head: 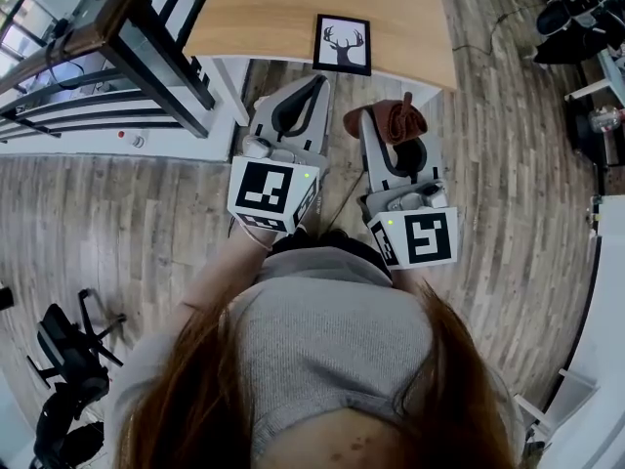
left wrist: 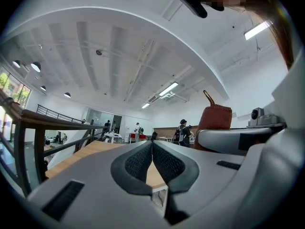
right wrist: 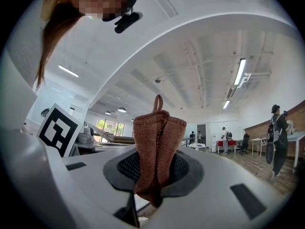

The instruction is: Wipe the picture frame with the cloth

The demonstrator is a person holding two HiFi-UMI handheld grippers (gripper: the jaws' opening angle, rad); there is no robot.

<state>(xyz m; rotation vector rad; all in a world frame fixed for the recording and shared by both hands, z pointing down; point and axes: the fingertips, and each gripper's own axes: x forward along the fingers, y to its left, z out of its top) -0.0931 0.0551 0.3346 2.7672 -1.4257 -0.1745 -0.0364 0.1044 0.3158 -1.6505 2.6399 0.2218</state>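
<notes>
Hair and a grey top (head: pixel 332 340) of the person are filling the lower part of the head view, with both grippers reaching forward from below them. Beyond the grippers, the picture frame (head: pixel 342 44) is sitting on the wooden bench (head: pixel 264 18), close to the middle of its near edge; it is showing a black deer-head silhouette on white. Nothing is touching the frame.

The cloth (right wrist: pixel 157 147), a rust-brown knitted piece with a small loop at its top, is being gripped by the right gripper (right wrist: pixel 152 168), whose jaws are pressing on it from both sides; folds of cloth are bulging above and hanging below the pads. This gripper is being held just short of the bench's near edge, to the right of the frame.

The left gripper (left wrist: pixel 152 149) is pointing toward the frame, also short of the near edge. Its jaws are meeting at the tips with nothing between them.

Marker cubes (head: pixel 273 195) are riding on the rear of both grippers. A wood-plank floor (head: pixel 508 164) is lying beneath them, and a black chair (head: pixel 68 360) is standing at lower left. Distant people (left wrist: pixel 183 130) are standing across the hall.
</notes>
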